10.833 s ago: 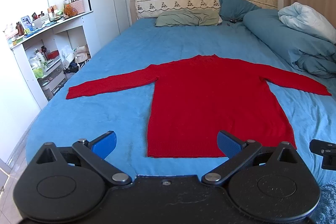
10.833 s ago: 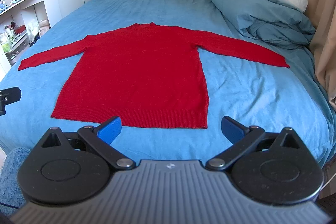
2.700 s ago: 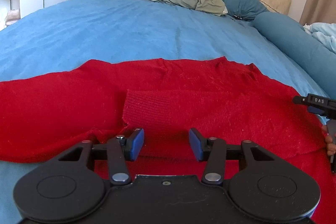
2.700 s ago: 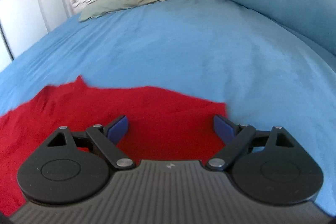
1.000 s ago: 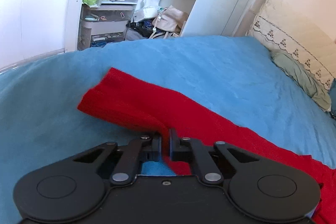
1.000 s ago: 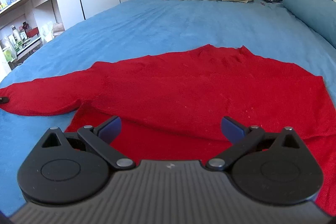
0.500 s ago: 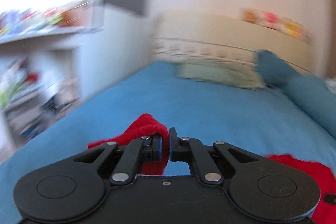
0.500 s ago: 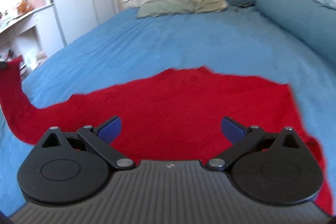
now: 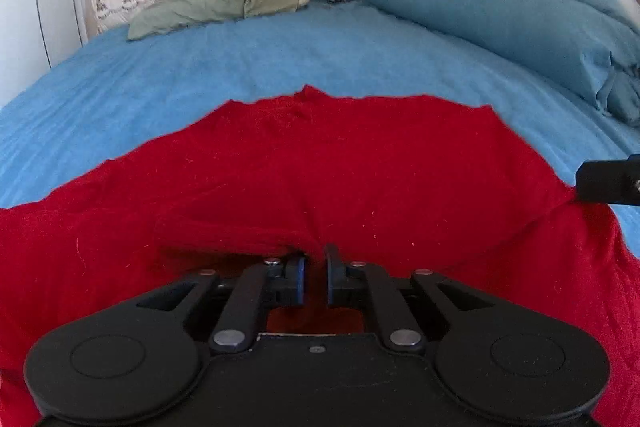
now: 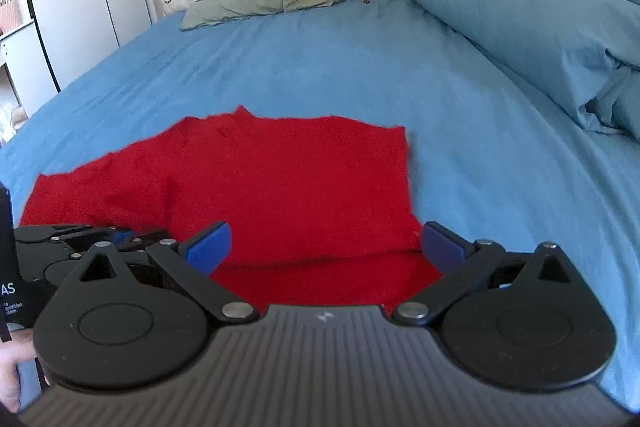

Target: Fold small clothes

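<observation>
Bedroom, blue bed (image 10: 460, 131) with a green pillow (image 10: 264, 1) and a teal duvet (image 10: 532, 27) near the headboard. We see the red sweater (image 10: 288, 183) lying mid-bed, right sleeve folded in over the body. Our left claw (image 9: 315, 277) is clenched on a fold of sweater fabric, pads nearly touching, cloth bunched in front of it. Our right claw (image 10: 323, 241) hangs released, fingers wide apart, low over the sweater's near right part. Left claw (image 10: 100, 239) sits just beside it on the sweater.
</observation>
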The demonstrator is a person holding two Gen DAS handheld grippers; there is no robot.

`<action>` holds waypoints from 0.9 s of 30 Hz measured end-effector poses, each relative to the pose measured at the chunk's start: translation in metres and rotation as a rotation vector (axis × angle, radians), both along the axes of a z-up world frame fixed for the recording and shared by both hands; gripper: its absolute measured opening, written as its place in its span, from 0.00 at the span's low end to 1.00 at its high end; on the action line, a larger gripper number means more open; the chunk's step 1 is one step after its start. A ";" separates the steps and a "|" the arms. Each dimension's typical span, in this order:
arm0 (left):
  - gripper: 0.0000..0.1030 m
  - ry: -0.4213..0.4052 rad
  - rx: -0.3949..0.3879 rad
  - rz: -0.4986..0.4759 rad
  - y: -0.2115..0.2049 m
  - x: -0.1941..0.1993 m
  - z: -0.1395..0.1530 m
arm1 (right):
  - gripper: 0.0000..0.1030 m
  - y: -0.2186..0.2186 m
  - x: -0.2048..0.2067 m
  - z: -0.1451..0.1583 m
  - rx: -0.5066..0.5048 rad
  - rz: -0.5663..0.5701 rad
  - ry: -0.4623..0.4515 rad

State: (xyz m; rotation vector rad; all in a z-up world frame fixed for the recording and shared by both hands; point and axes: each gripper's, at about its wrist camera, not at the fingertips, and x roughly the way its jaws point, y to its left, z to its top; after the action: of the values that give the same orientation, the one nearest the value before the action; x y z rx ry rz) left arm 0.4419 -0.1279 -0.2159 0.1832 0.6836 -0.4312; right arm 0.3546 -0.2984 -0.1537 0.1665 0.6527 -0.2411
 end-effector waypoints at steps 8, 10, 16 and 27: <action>0.90 -0.047 -0.045 0.041 0.058 -0.038 0.038 | 1.00 0.004 0.004 0.010 0.010 0.091 -0.056; 0.96 -0.059 -0.050 0.081 0.080 -0.046 0.045 | 1.00 0.015 0.009 0.014 0.011 0.150 -0.063; 0.96 -0.082 0.050 0.213 0.135 -0.040 0.044 | 1.00 0.081 0.046 0.004 -0.090 0.347 0.005; 0.96 -0.042 0.082 0.268 0.174 -0.025 0.024 | 0.20 0.172 0.114 -0.048 -0.328 0.520 0.098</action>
State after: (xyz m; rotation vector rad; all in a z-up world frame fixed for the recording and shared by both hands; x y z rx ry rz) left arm 0.4170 0.0464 -0.1918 0.1749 0.6743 -0.1418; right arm 0.4685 -0.1268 -0.2016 -0.3311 0.7215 0.1476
